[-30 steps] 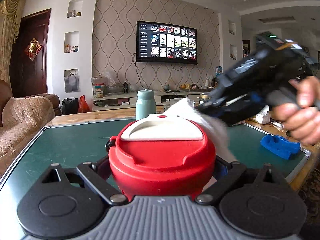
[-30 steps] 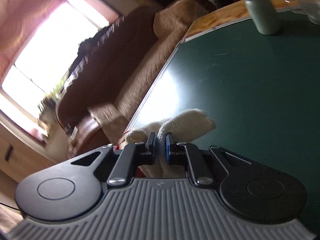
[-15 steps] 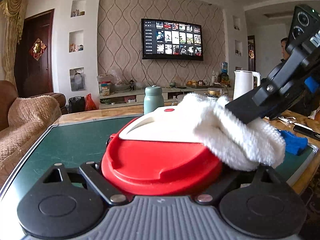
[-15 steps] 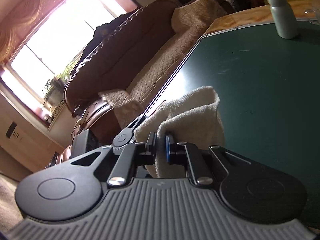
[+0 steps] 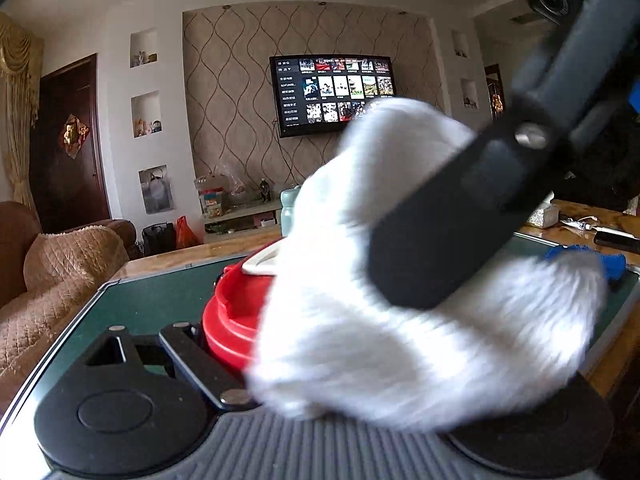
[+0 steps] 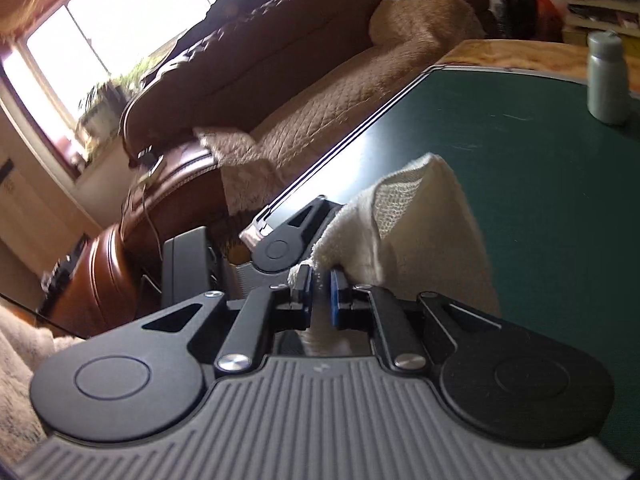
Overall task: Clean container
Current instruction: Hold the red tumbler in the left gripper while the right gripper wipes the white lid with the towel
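The red container point(image 5: 232, 320) with a white lid point(image 5: 262, 262) sits between the fingers of my left gripper point(image 5: 320, 360), which is shut on it. A white cloth point(image 5: 400, 320) lies over most of the container's top and right side in the left wrist view. My right gripper point(image 6: 319, 294) is shut on this cloth point(image 6: 420, 216); its black body point(image 5: 460, 216) crosses the left wrist view from the upper right. The left gripper's body point(image 6: 280, 244) shows behind the cloth in the right wrist view.
The green table top point(image 6: 540, 168) has a metal edge point(image 6: 340, 140). A grey-green bottle point(image 6: 606, 80) stands at its far side. A blue cloth point(image 5: 592, 260) lies at the right. A brown sofa point(image 5: 60, 280) stands left of the table.
The right gripper has dragged the cloth across the container's lid toward the left gripper's camera; the cloth now hides most of the lid. The left gripper still holds the container.
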The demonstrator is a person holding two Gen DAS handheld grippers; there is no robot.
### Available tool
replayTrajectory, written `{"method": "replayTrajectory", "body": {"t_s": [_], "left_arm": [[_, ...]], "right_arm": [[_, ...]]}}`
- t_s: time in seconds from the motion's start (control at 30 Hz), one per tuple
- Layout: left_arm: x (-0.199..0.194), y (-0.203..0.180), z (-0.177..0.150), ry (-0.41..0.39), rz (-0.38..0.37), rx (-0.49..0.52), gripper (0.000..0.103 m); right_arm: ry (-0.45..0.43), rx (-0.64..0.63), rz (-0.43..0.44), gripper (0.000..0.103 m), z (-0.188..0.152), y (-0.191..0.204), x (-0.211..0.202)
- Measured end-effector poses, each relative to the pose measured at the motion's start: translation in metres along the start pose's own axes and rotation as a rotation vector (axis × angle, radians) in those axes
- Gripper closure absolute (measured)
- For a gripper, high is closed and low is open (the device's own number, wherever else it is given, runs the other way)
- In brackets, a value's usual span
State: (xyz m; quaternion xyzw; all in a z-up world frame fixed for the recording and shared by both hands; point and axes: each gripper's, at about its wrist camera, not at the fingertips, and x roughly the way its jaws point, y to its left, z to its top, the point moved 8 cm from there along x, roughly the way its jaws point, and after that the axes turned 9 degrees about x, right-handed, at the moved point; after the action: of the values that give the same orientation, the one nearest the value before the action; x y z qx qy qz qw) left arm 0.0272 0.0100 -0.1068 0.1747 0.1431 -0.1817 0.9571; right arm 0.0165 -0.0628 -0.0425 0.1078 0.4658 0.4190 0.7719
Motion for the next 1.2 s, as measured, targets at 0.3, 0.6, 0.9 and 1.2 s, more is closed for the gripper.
{"method": "replayTrajectory", "body": {"t_s": [0.3,0.6,0.9,1.2], "left_arm": [[-0.002,-0.008,0.000,-0.005,-0.002,0.000,0.012],[0.002,-0.016,0.003,-0.002,-0.008,0.000,0.012],[0.004,-0.020,0.004,0.002,-0.023,-0.020,0.012],[0.012,-0.022,0.007,0.008,-0.016,0.000,0.012]], "right_arm": [[-0.006,-0.152,-0.138,0.101,0.019,0.033,0.033],[-0.070,-0.153,-0.253,0.102,0.044,0.013,0.055],[0.020,-0.159,-0.150,0.101,0.013,0.013,0.005],[-0.128,-0.257,-0.141,0.083,0.025,0.037,-0.028]]}}
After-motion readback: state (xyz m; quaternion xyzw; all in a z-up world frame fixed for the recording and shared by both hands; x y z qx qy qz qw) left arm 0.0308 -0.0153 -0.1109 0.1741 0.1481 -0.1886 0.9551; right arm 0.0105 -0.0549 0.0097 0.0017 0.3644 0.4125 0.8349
